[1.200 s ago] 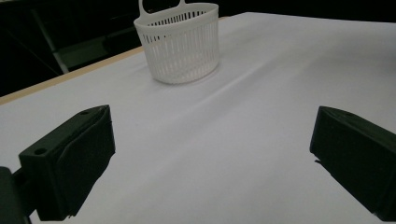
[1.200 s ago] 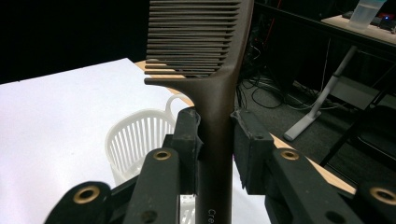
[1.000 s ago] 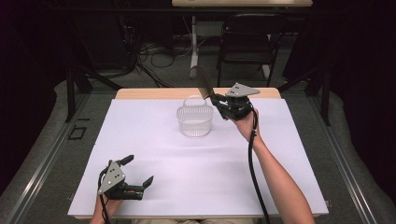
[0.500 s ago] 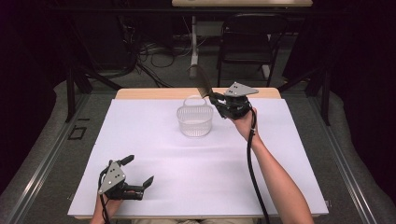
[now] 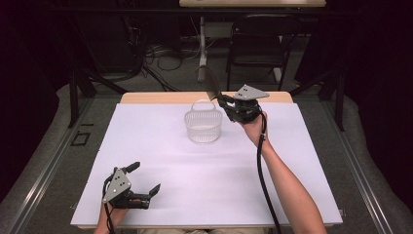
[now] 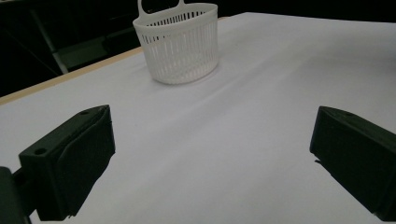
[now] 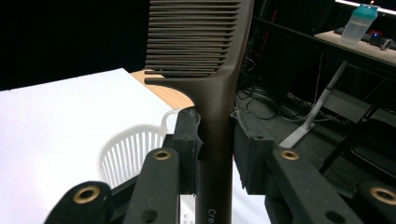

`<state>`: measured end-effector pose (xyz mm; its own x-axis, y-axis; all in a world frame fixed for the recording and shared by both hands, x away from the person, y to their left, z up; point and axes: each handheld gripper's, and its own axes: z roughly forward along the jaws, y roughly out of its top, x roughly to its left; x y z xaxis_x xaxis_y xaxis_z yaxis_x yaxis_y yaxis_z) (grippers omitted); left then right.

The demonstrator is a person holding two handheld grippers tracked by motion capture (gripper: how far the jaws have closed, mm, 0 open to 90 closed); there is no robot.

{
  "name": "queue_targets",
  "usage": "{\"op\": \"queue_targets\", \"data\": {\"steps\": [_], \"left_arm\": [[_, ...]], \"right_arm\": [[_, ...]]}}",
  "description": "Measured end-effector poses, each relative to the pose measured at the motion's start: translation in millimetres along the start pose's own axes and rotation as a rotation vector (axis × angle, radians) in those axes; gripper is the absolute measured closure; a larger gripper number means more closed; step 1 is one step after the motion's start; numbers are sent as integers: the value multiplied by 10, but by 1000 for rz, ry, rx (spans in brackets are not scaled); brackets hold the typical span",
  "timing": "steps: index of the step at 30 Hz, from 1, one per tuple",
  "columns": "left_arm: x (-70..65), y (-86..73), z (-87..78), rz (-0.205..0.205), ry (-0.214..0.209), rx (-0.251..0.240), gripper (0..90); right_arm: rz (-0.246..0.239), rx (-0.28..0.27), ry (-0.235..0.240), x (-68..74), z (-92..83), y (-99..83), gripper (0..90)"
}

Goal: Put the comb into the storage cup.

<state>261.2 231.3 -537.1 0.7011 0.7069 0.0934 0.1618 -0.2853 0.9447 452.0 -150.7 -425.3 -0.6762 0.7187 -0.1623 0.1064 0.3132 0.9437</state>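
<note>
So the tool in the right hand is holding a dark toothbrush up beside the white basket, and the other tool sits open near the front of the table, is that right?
Not quite: the right tool holds a dark comb, not a toothbrush; the right gripper view shows its rows of teeth. The rest stands: it is held up beside the white basket, and the left tool sits open near the table's front.

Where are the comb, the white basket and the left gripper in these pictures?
comb (image 7: 224, 93), right gripper view, on its spine.
white basket (image 6: 180, 46), left gripper view, on its slatted wall.
left gripper (image 5: 143, 180), high view, between its open fingertips.
</note>
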Motion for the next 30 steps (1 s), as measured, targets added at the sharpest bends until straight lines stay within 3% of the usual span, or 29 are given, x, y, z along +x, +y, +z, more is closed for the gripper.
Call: {"op": "queue_targets", "data": {"steps": [30], "left_arm": [[3,-1,-1,2,0,2,2]], "right_arm": [[-5,-38,4,31,90,37,726]]}}
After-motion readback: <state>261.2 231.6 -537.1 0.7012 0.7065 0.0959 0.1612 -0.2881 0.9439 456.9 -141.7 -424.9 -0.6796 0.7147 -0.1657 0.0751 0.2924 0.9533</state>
